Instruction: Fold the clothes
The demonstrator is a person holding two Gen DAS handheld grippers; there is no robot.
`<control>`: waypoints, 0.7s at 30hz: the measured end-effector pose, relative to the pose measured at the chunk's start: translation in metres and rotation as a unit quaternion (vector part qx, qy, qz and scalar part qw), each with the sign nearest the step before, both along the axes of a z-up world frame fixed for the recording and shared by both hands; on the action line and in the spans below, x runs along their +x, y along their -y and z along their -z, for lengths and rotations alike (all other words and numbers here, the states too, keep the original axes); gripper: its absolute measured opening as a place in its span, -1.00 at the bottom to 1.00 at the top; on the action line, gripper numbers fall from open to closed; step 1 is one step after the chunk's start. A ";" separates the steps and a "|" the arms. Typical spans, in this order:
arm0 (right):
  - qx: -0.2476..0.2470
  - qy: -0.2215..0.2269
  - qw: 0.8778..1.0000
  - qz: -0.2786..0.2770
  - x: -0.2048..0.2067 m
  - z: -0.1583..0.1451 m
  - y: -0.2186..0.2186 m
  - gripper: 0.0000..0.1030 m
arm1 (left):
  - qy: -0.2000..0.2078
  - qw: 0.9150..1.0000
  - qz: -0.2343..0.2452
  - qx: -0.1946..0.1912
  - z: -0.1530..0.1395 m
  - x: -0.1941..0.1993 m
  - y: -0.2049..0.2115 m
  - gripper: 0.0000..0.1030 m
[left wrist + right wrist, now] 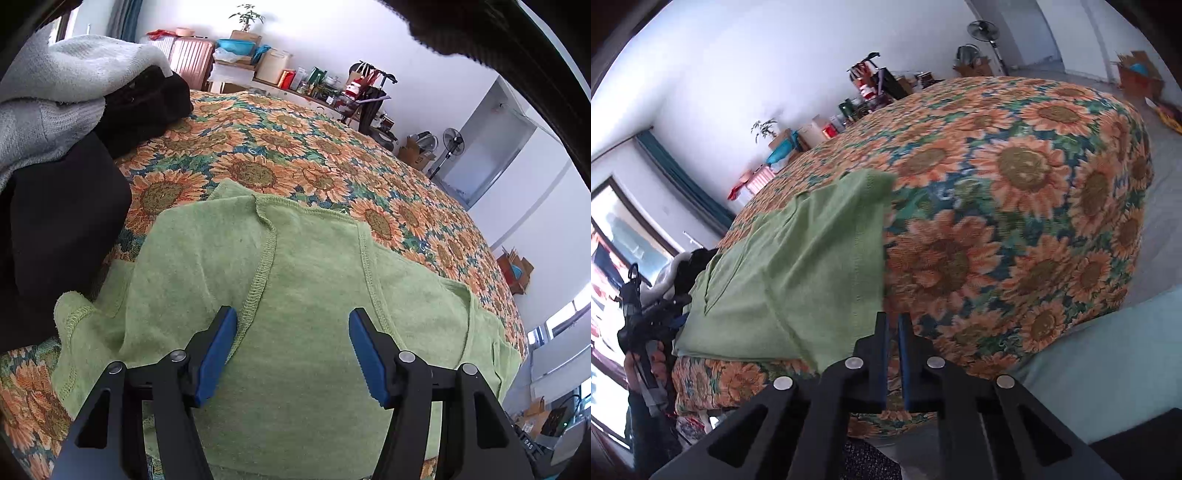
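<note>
Clothes pile: grey knit and black garments heaped at 10 o'clock in the left wrist view, resting on the bedspread, their lower edge overlapping the green garment's left side.

Green garment: a green knit top lying flat on the sunflower bedspread, seams showing (apparently inside out); it fills the lower centre of the left wrist view.

Left gripper: poised over the garment, pointing forward across the bed; jaws spread wide, blue pads apart with bare cloth between them, nothing held.

Left gripper, far view: seen at 9 o'clock from the right wrist camera, at the garment's left edge, in a person's hand.

Green garment, right view: spread from 9 o'clock toward centre, its right hem running down to the right gripper's tips.

Right gripper: low at the bed's near edge, aimed across the mattress; jaws nearly together at the hem (whether cloth is pinched cannot be told).

Floor fan: at 2 o'clock, beside the wall.
</note>
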State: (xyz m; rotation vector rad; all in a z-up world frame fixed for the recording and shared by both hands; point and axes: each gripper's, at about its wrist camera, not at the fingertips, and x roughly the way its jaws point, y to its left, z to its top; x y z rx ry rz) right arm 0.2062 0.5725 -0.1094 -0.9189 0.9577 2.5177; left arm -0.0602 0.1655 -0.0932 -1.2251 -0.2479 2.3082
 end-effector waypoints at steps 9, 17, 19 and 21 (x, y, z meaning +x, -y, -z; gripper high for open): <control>0.008 -0.012 1.000 -0.027 -0.023 -0.020 0.000 -0.09 | 0.001 1.000 -0.003 0.012 0.001 -0.001 0.002 0.24; -0.067 -0.034 0.997 -0.022 0.000 0.014 0.000 -0.79 | 0.002 1.000 0.002 0.011 0.002 -0.003 0.002 0.24; -0.052 -0.028 0.998 -0.013 0.006 0.013 0.003 -0.84 | 0.000 1.000 0.002 0.009 0.002 -0.002 0.002 0.24; -0.039 -0.014 0.999 0.004 0.008 0.012 0.001 -0.84 | -0.003 1.000 0.003 0.008 0.002 -0.001 0.001 0.24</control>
